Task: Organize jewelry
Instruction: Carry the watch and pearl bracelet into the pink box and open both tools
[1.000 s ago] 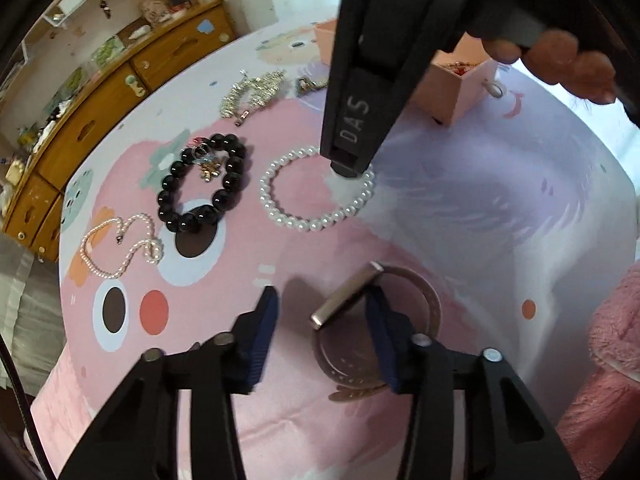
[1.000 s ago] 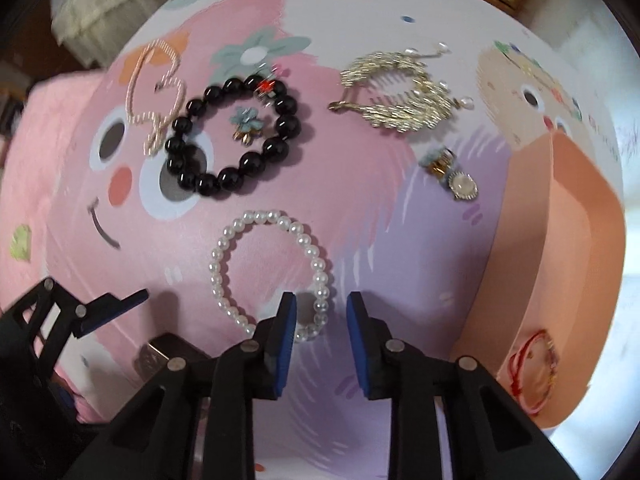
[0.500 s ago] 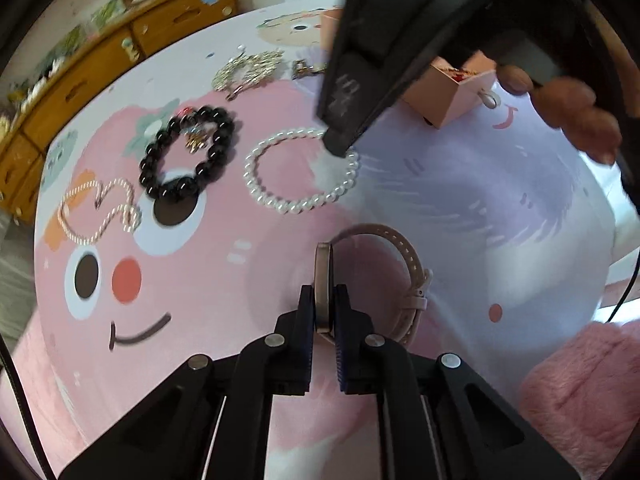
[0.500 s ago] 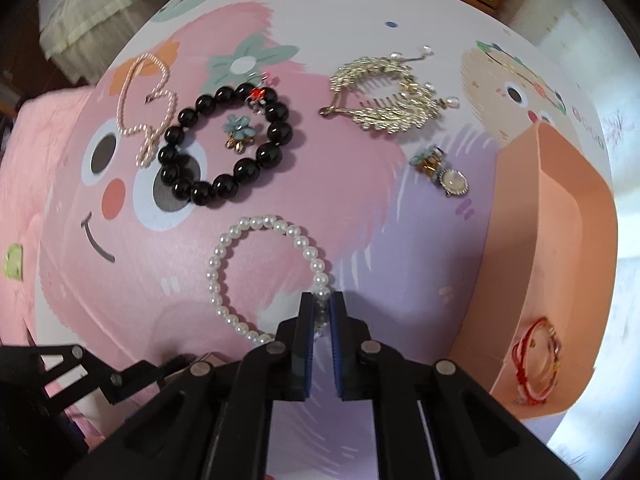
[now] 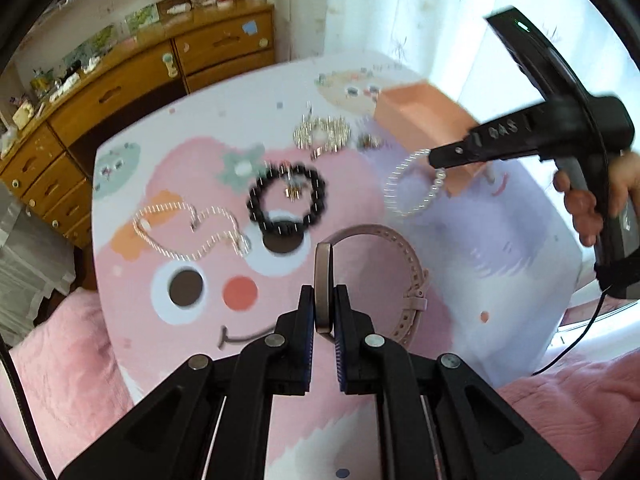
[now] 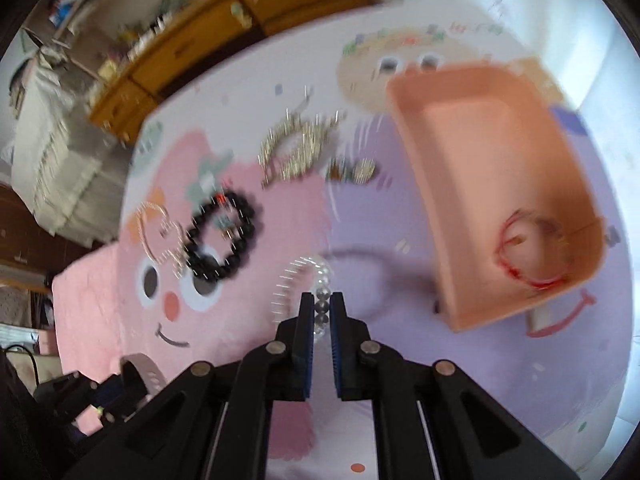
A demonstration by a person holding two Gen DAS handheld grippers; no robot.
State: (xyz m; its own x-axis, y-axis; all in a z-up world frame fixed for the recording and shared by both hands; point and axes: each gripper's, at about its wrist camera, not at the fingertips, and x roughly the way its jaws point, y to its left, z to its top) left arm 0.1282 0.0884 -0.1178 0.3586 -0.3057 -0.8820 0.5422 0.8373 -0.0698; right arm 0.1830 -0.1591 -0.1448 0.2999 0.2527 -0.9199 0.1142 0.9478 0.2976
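Note:
My left gripper (image 5: pixel 323 312) is shut on the metal case of a pink-strapped watch (image 5: pixel 404 280), which hangs above the mat. My right gripper (image 6: pixel 322 312) is shut on a white pearl bracelet (image 6: pixel 296 276), lifted clear of the mat; the left wrist view shows that bracelet (image 5: pixel 412 192) dangling from the right gripper (image 5: pixel 436 160), held by a hand. A peach box (image 6: pixel 472 184) lies to the right with a red cord bracelet (image 6: pixel 532 248) inside. On the mat stay a black bead bracelet (image 5: pixel 286 200), a pearl necklace (image 5: pixel 188 232), a gold hair comb (image 5: pixel 322 136) and a small brooch (image 6: pixel 352 170).
The cartoon-printed pink and lilac mat (image 5: pixel 168 320) covers the table. A wooden dresser (image 5: pixel 132 84) stands behind it, and pink fleece (image 5: pixel 560 412) lies at the near edge. A black cable (image 5: pixel 576 340) trails from the right hand's gripper.
Both grippers closed, the left on the watch and the right on the pearl bracelet, then rose off the mat with them. The right gripper swung toward the peach box.

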